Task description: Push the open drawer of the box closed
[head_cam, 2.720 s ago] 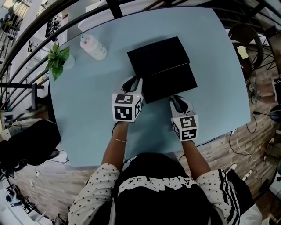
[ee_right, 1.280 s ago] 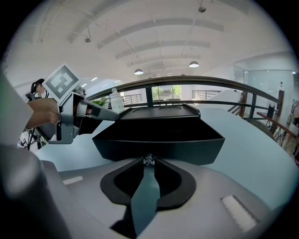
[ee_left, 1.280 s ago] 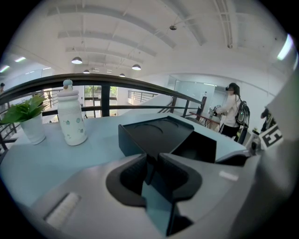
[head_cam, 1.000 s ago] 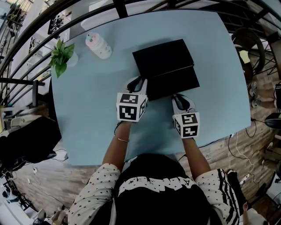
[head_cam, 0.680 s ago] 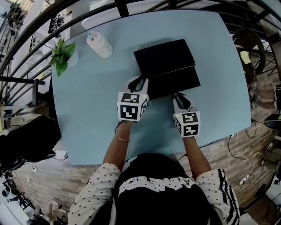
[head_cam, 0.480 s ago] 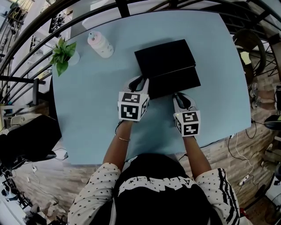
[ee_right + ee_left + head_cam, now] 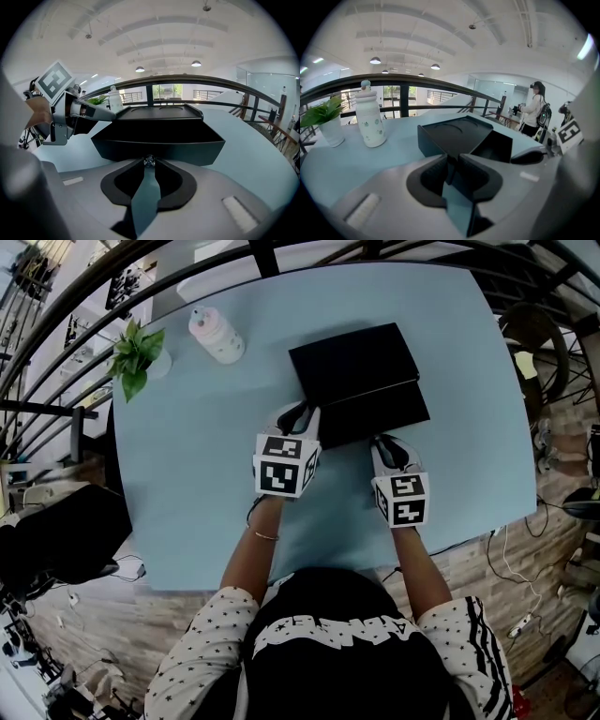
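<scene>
At the near edge of the desk (image 7: pixel 187 474) the person holds both tools forward. The left claw (image 7: pixel 298 416) has its jaws pressed together with nothing between them, and in the left gripper view its tip (image 7: pixel 451 161) sits at the left near corner of the drawer (image 7: pixel 497 145). The right claw (image 7: pixel 382 443) is closed and empty in the same way. In the right gripper view its tip (image 7: pixel 149 161) stands against the front wall of the drawer (image 7: pixel 157 150), near the middle of that wall.

The drawer (image 7: pixel 375 413) is pulled out toward the person from the black box (image 7: pixel 352 357), which lies past the middle of the desk, a little toward the right edge.

I judge the box to be stiff and rather light, with smooth walls, so on this smooth desk the whole box may slide away instead of the drawer going in. No grasp seems to be needed. The good place to push is the flat front wall, with the two closed tips well apart and pressing evenly, because a push at one corner only could turn the drawer and jam it.

Far off, near the far left corner of the desk, stand a white bottle (image 7: pixel 216 337) and a small potted plant (image 7: pixel 136 352), well apart from the box.
</scene>
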